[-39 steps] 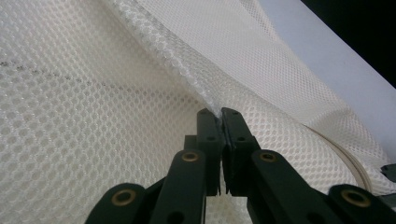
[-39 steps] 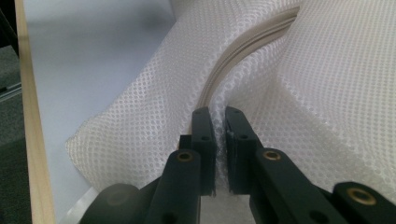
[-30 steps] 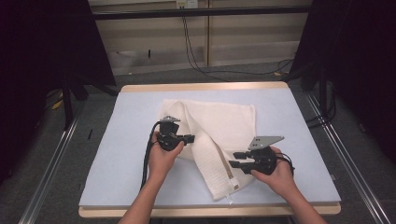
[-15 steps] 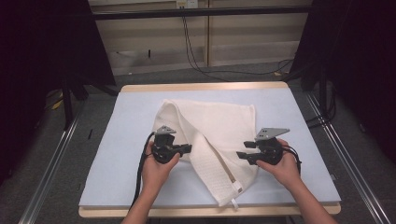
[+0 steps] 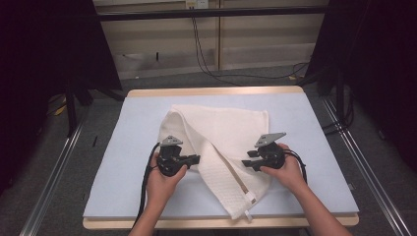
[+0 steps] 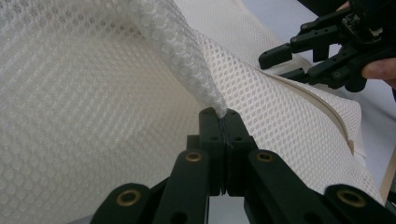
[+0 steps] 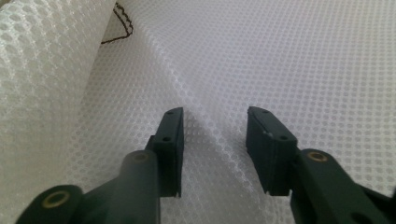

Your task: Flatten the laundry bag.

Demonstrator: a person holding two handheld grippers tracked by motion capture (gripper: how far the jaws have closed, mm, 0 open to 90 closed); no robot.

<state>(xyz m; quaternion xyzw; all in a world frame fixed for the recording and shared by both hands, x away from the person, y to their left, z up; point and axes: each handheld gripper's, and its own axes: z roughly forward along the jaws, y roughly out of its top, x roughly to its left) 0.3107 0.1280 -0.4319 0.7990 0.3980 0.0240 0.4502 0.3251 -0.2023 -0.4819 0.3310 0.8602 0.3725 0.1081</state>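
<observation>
A white mesh cloth [image 5: 231, 128] lies partly folded on the table, one long flap running toward the near edge. My left gripper [image 5: 196, 158] is shut on a raised fold of the cloth [image 6: 93, 93], pinched between its tips [image 6: 224, 122]. My right gripper [image 5: 244, 163] hovers at the flap's right side and points left; it also appears in the left gripper view [image 6: 275, 66]. Its jaws [image 7: 215, 121] have just been closing but stand apart. A low ridge of cloth [image 7: 280, 56] runs between them, and the pads do not press on it.
The table top [image 5: 123, 162] is pale blue with a wooden rim. A small tag [image 5: 249, 199] sticks out of the cloth's near corner. A dark stitched mark [image 7: 122, 28] shows on the cloth. Metal rails [image 5: 54, 167] flank the table, and cables lie on the floor behind it.
The left hand has drawn its pinched fold toward the near edge. The right hand has moved away from the near edge and slightly left, onto the flap.
</observation>
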